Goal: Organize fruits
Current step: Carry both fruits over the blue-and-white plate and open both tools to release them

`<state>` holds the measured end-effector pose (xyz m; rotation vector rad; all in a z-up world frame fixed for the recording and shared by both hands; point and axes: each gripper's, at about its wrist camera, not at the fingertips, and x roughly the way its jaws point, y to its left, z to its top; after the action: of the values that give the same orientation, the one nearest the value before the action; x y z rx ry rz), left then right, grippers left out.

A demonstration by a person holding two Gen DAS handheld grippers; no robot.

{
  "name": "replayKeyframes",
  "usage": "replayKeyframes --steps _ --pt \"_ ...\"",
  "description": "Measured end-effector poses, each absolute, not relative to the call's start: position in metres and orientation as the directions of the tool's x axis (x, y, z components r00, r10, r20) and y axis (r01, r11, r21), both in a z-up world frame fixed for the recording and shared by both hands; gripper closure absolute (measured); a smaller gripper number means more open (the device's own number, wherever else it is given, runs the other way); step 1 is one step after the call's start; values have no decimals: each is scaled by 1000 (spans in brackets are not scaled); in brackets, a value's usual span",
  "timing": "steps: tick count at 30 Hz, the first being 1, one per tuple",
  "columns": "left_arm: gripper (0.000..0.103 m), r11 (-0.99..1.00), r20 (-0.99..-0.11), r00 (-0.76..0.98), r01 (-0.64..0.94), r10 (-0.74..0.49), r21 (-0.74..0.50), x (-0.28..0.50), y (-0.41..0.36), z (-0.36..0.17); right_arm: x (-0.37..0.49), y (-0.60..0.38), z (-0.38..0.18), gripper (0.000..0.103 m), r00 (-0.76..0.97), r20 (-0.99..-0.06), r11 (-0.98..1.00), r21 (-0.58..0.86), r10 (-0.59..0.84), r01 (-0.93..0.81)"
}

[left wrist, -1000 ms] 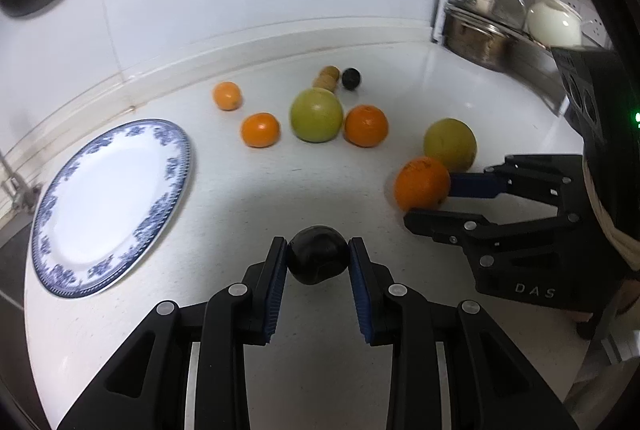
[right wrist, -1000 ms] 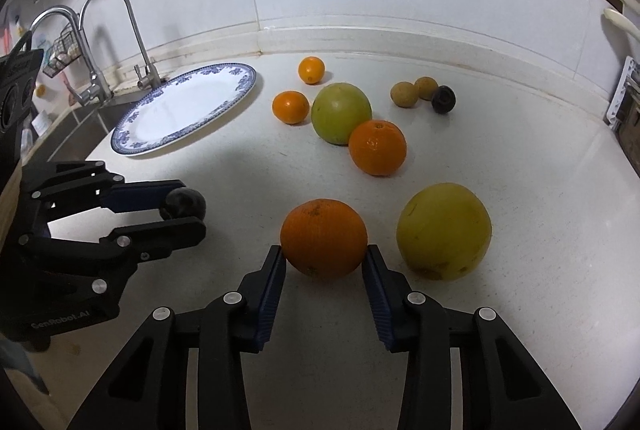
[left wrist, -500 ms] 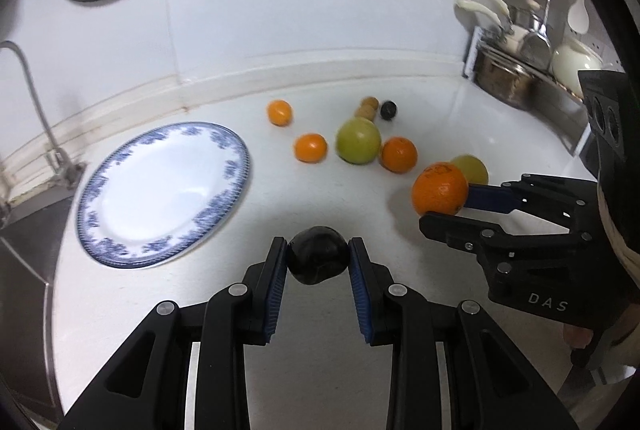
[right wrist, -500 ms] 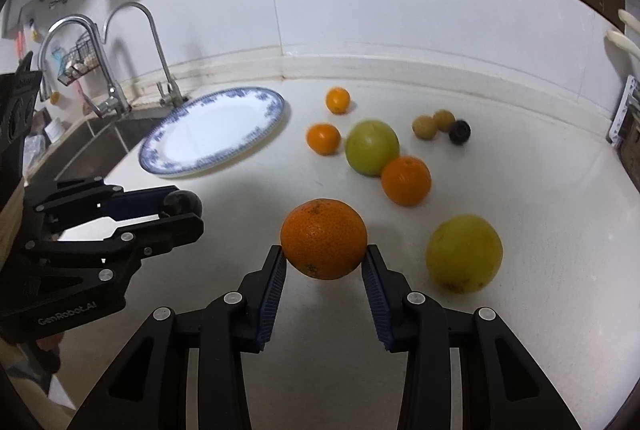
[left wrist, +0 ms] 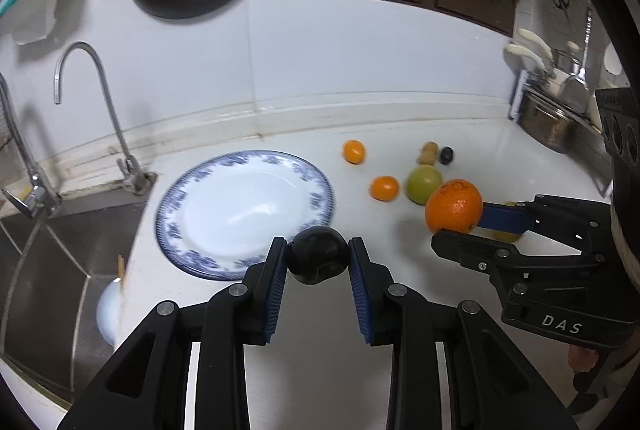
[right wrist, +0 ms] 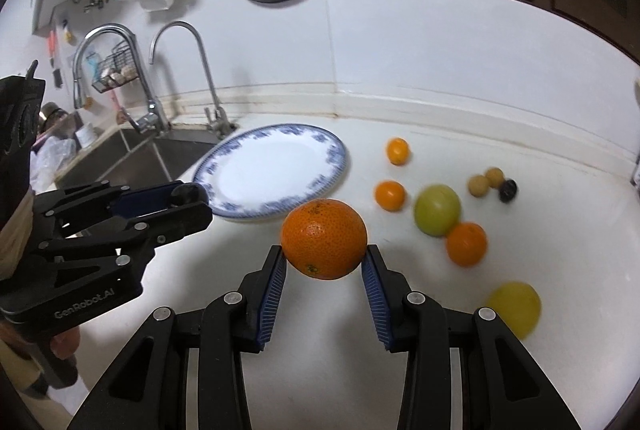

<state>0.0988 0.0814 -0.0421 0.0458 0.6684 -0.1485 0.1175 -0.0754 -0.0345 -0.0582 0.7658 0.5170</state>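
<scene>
Left tongs (left wrist: 318,260): I grip a small dark fruit (left wrist: 318,261) between the blue pads, clear of the surface, just at the near rim of the plate (left wrist: 192,206).
Right tongs (right wrist: 324,262): I am closed on a big orange (right wrist: 324,239), held in the air above the bare white surface (right wrist: 400,310), near the plate's right rim but not over it.
Plate: it lies flat near the sink (left wrist: 52,262) edge of the surface and carries no fruit so far.
Step in hand, as I judge it: carry both fruits over the plate and set them down.
How to do it well: I go with the dark fruit first, since it is nearest, and lower it until it touches the plate's flat middle before I let the pads part; round fruit rolls if dropped.
Orange: I place it beside the dark fruit, not on it, and keep my two tongs from crossing.
Risk: the plate sits near the sink, so a rolling fruit could go over that edge.
Left on the surface: two small oranges (right wrist: 390,195), a green fruit (right wrist: 437,210), another orange (right wrist: 466,244), a yellow fruit (right wrist: 514,308) and some small ones toward the back edge.
</scene>
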Motion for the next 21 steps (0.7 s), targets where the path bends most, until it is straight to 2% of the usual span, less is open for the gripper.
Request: replayKeyframes --steps 9,21 --pt "72 996 -611 790 83 -50 25 117 114 -46 143 -38 -31 63 595 -651 845 139 471 -516" --pt "72 999 -669 743 40 -34 -6 163 150 -77 193 6 -60 63 530 -712 829 134 461 -542"
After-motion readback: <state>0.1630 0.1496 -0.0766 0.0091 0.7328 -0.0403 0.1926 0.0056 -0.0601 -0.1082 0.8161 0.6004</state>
